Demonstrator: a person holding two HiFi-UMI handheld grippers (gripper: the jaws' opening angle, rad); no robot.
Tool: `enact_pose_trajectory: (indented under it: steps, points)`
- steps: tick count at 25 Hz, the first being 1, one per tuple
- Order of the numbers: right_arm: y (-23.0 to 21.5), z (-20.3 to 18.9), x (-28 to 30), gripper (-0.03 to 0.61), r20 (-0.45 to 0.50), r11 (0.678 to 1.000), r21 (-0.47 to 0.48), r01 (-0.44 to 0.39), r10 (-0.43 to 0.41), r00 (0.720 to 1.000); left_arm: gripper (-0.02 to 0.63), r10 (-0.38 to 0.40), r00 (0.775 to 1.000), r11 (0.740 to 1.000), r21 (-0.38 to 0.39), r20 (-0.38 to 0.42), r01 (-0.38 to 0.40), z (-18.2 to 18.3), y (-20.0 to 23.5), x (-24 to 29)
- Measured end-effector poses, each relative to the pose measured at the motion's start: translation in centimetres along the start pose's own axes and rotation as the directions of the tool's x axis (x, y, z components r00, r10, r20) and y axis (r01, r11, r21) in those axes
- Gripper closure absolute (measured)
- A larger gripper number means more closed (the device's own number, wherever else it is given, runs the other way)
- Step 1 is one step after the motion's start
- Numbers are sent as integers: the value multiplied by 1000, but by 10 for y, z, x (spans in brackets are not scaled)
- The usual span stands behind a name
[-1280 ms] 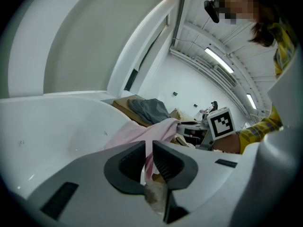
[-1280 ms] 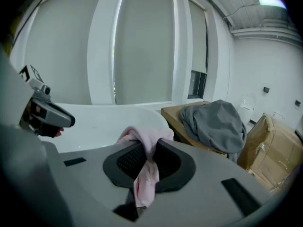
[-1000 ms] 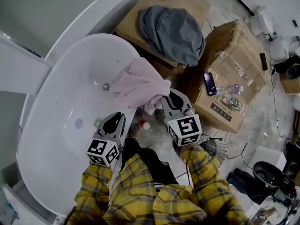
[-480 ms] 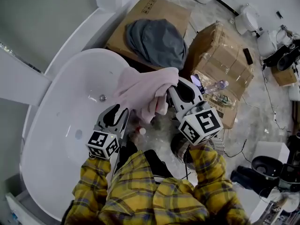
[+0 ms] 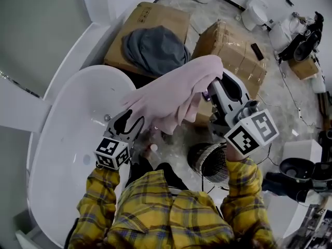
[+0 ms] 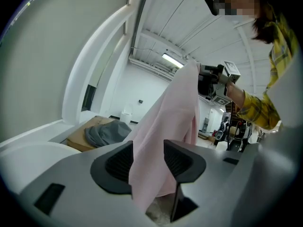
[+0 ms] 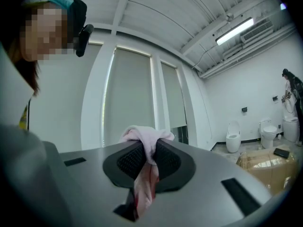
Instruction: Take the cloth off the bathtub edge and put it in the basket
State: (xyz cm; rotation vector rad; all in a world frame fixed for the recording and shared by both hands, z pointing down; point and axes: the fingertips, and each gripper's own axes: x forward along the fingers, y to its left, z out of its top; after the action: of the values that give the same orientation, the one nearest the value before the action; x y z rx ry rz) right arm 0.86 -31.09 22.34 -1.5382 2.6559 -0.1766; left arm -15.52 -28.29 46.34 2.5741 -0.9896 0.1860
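Bathroom floor's a clutter, but look: right claw pinches a bunched fold of the cloth, held up beside the bathtub rim. Left claw has just been opening, and the cloth hangs loose between its spread jaws. It looks soft, light and floppy, so one bunched pinch should carry it. The basket waits on the floor beside the bathtub.

Lighting was bright, even, diffuse; ceiling strip light was visible source. Shadows were soft and weak. Mild sheen lay on bathtub. Strong fisheye bending and dark corners marked all views. Nearest foreground in both gripper views was soft.
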Motion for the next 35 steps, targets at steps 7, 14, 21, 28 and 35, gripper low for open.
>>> enact_pose_trajectory:
  steps: [7,14,21,28,35]
  points:
    - [-20,67,-44,520,74,997,-15,71,-69,995,407,-132,991,990,57,9,132,24,-34,22]
    - [-32,129,-83,520,136,985,-112,127,-112,984,397,-229,973,970,81,10,228,25,-64,42]
    - [-40,203,-149,520,221,964,-170,204,-164,961,393,-333,943,936,128,24,328,39,-116,64]
    - [-59,239,-232,520,289,914,-196,356,-293,911,393,-410,912,904,149,32,401,45,-181,66]
    - [-75,253,-308,520,319,853,-201,481,-408,856,394,-537,843,835,133,-16,534,50,-241,98]
